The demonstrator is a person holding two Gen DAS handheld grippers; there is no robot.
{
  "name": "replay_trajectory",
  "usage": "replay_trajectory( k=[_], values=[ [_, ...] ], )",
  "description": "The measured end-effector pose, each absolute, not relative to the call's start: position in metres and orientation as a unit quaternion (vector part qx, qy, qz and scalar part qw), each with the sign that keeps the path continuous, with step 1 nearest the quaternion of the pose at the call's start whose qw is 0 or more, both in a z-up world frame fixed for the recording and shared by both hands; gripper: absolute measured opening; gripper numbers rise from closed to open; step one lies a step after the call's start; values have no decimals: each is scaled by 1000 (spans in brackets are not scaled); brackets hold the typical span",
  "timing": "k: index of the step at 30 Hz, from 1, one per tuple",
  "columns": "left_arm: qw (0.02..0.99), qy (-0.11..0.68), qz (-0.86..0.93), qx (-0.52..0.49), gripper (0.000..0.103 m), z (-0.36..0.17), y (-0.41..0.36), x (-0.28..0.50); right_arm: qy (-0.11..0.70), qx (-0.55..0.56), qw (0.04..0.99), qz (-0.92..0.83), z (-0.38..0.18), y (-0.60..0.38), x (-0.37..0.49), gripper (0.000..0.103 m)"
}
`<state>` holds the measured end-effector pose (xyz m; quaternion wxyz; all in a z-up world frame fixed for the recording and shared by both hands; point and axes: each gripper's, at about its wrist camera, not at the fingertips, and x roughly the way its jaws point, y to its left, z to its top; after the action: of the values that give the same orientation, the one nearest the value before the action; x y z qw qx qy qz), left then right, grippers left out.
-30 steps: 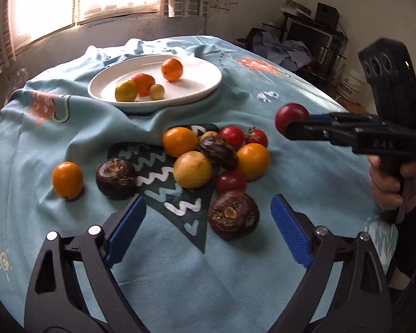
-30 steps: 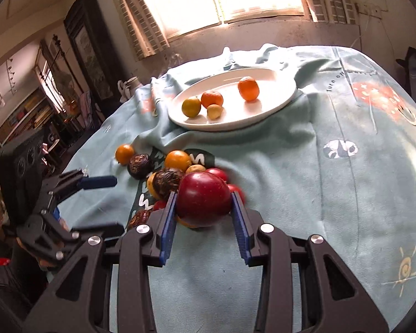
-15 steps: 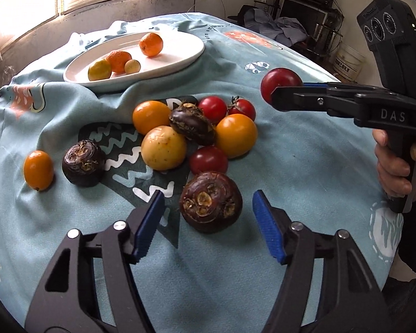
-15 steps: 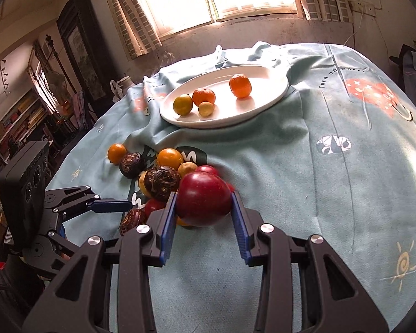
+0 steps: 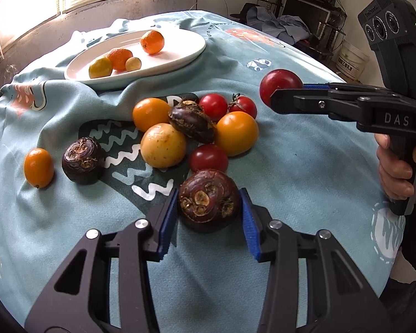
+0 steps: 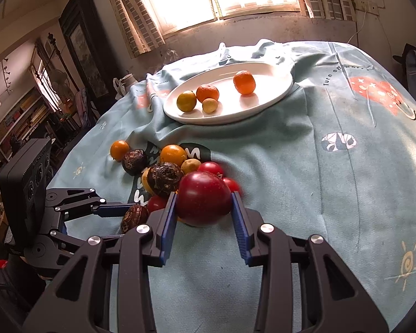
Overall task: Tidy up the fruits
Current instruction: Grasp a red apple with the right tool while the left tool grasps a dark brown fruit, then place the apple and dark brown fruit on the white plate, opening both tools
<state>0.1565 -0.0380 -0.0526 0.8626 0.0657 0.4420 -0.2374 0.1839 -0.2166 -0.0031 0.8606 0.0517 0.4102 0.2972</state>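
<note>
Two close, downward views; shared fruit pile (image 5: 191,133)

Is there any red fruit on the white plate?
No, the white plate holds only four orange and yellow fruits; every red one is off it.

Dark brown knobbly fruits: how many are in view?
3. One sits between the closing jaws of the left gripper, another lies beside the small orange fruit, a third rests atop the pile. Others may be hidden.
</note>
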Motion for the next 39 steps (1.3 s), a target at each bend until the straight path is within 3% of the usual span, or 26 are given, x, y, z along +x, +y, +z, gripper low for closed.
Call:
replay_trajectory(
  k=[6, 14, 22, 30, 32, 33, 39],
  values=[
    [894, 392, -214, 47, 44, -7, -20, 181, 386, 39, 873, 296, 17, -201, 215, 39],
    [922, 363, -134, 16, 44, 36, 8, 284, 343, 53, 901, 262, 33, -193, 287, 38],
    [902, 426, -71, 7, 44, 2, 23, 380, 385, 14, 892, 238, 6, -170, 348, 38],
    [891, 451, -45, 13, 44, -23, 24, 403, 409, -13, 881, 238, -13, -155, 362, 38],
    [892, 450, -34, 18, 57, -20, 24, 402, 418, -17, 876, 241, -16, -152, 363, 39],
    [896, 442, -26, 21, 76, -17, 24, 399, 422, -18, 873, 242, -16, -151, 362, 39],
    [920, 391, -18, 22, 95, 14, 30, 344, 390, -5, 885, 255, 8, -163, 323, 45]
  ],
)
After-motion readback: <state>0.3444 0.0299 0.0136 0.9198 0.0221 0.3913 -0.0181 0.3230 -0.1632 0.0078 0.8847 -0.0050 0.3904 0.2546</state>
